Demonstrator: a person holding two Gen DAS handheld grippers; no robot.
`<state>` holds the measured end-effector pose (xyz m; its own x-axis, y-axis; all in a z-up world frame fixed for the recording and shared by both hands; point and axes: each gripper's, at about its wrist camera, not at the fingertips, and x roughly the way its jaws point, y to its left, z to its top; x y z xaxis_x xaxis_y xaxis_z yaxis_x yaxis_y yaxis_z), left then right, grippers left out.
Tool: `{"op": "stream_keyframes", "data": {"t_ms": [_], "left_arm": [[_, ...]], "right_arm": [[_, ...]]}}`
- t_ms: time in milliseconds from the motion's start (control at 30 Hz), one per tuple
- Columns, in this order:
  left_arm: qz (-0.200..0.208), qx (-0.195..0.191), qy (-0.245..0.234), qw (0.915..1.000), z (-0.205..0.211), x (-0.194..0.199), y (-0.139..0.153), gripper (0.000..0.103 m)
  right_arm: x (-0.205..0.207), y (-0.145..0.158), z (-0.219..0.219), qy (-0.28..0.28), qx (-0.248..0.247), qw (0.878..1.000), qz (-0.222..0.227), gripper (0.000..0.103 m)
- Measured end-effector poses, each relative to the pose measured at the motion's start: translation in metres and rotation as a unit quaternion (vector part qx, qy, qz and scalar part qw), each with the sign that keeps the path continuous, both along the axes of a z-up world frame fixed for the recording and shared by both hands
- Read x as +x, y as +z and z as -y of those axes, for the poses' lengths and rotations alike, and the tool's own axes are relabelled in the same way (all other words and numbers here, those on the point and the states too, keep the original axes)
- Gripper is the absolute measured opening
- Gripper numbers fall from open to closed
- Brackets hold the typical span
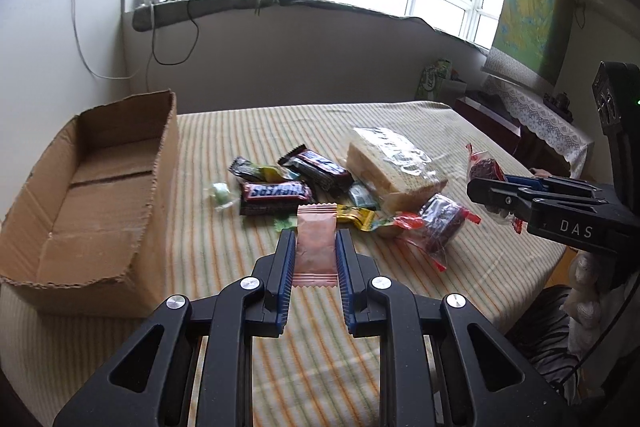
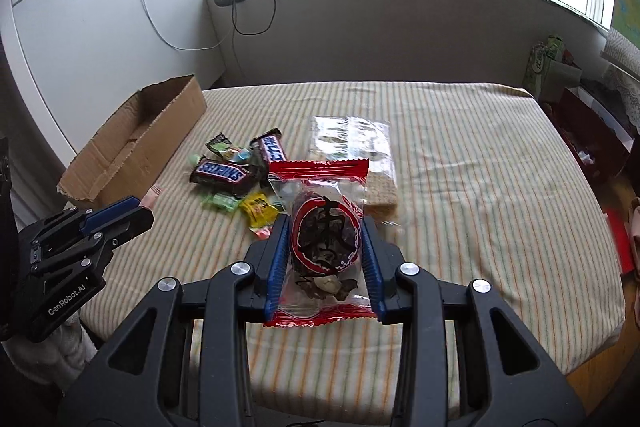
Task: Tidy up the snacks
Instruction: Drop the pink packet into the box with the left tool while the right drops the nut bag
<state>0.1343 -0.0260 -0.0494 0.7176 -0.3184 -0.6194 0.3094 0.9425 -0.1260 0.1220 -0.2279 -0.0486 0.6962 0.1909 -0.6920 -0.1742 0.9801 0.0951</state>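
Left wrist view: the left gripper (image 1: 316, 247) pinches a small pink packet (image 1: 316, 247) tight between its jaws, lifted above the table (image 1: 460, 267). The cardboard box (image 1: 96, 195) looks empty, so most of the job is left.

Right wrist view: the right gripper (image 2: 326, 247) squeezes a red-edged snack bag (image 2: 324, 227). The snack pile (image 2: 236, 179) waits near the box

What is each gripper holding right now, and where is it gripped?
Left gripper: pink sachet, by its long sides. Right gripper: red-edged clear snack packet, across its bulging middle.
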Motion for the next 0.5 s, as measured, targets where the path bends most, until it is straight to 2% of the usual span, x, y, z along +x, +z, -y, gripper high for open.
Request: {"op": "stream_keyframes", "data": {"t_ms": [233, 500], "left_arm": [[0.022, -0.005, 0.062, 0.9978, -0.053, 0.003, 0.016, 0.019], [0.036, -0.005, 0.128, 0.9911, -0.106, 0.002, 0.025, 0.019]], "right_arm": [[0.019, 0.017, -0.063, 0.064, -0.014, 0.998, 0.012, 0.036], [0.045, 0.026, -0.137, 0.122, -0.028, 0.992, 0.019, 0.036]]}}
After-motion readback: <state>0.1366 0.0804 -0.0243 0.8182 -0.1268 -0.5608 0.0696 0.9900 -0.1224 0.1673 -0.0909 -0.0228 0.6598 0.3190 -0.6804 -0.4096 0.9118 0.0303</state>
